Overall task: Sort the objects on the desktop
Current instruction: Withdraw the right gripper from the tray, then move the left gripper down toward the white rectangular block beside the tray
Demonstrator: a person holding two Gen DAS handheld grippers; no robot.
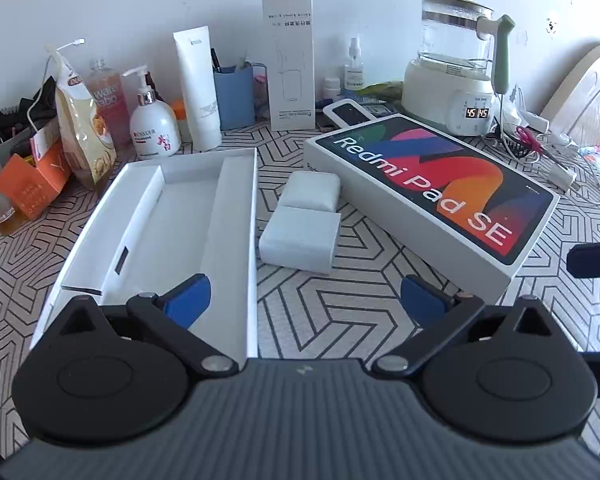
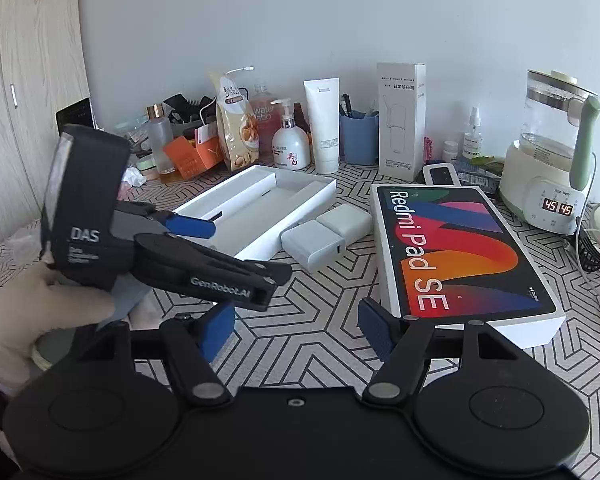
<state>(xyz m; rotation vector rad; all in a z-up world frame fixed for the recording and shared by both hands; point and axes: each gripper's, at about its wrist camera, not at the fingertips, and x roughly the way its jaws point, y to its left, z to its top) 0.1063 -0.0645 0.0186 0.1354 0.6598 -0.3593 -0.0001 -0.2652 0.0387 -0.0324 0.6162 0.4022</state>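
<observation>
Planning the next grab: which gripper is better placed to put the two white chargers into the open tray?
Left. The left gripper hangs open beside the tray, the chargers straight ahead; the right gripper sits farther back.

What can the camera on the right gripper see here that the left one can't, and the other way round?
Only the right wrist view shows the left gripper itself, the gloved hand holding it, and a wooden cupboard. Only the left wrist view shows a white plug lying at the far right. Both show the open white tray, two white chargers, the Redmi Pad SE box and the kettle.
</observation>
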